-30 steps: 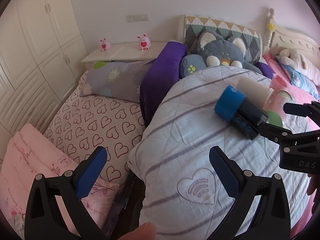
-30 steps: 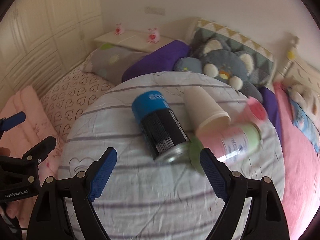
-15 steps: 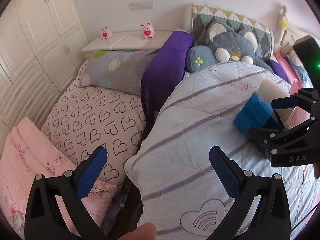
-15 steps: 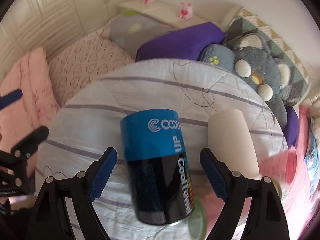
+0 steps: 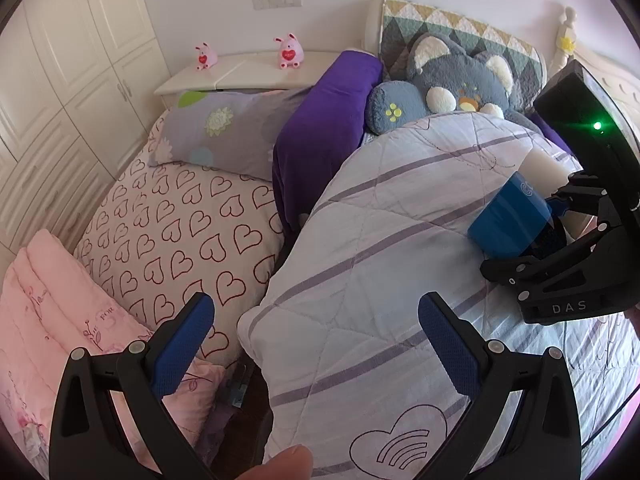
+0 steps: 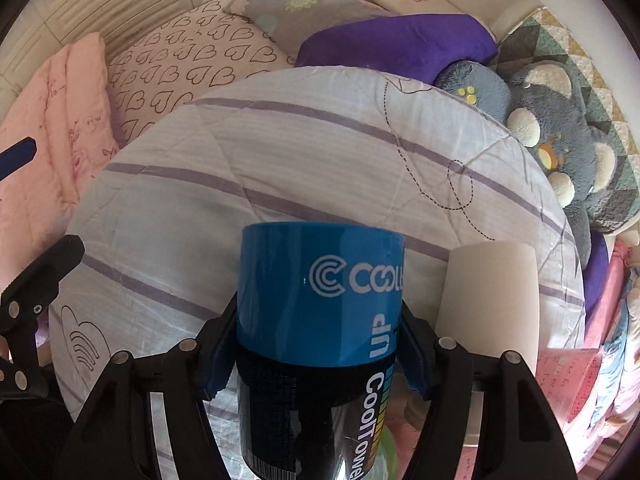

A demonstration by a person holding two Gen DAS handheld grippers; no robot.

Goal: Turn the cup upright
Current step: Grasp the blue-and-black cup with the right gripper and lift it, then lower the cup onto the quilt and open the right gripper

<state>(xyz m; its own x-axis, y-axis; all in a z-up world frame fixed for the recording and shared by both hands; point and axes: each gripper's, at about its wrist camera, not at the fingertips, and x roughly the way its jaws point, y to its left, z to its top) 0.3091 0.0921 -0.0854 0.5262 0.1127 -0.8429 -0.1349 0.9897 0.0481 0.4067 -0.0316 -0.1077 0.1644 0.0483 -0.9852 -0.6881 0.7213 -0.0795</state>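
Note:
A blue and black cylindrical cup (image 6: 320, 320) lies on its side on the striped quilt (image 6: 300, 152), blue end pointing away. My right gripper (image 6: 316, 352) is shut on it, one blue pad on each side of the body. In the left wrist view the cup (image 5: 510, 222) shows at the right edge with the right gripper (image 5: 560, 240) around it. My left gripper (image 5: 312, 344) is open and empty, hovering over the near left edge of the quilt.
A white paper cup (image 6: 488, 304) lies just right of the blue cup. Pink items (image 6: 560, 380) lie at the right. A grey plush toy (image 5: 448, 88), purple pillow (image 5: 324, 128), heart-print sheet (image 5: 180, 224) and folded pink blanket (image 5: 48, 320) surround the quilt.
My right gripper has moved forward over the blue cup and closed on its body. The left gripper has drifted a little left and stays open.

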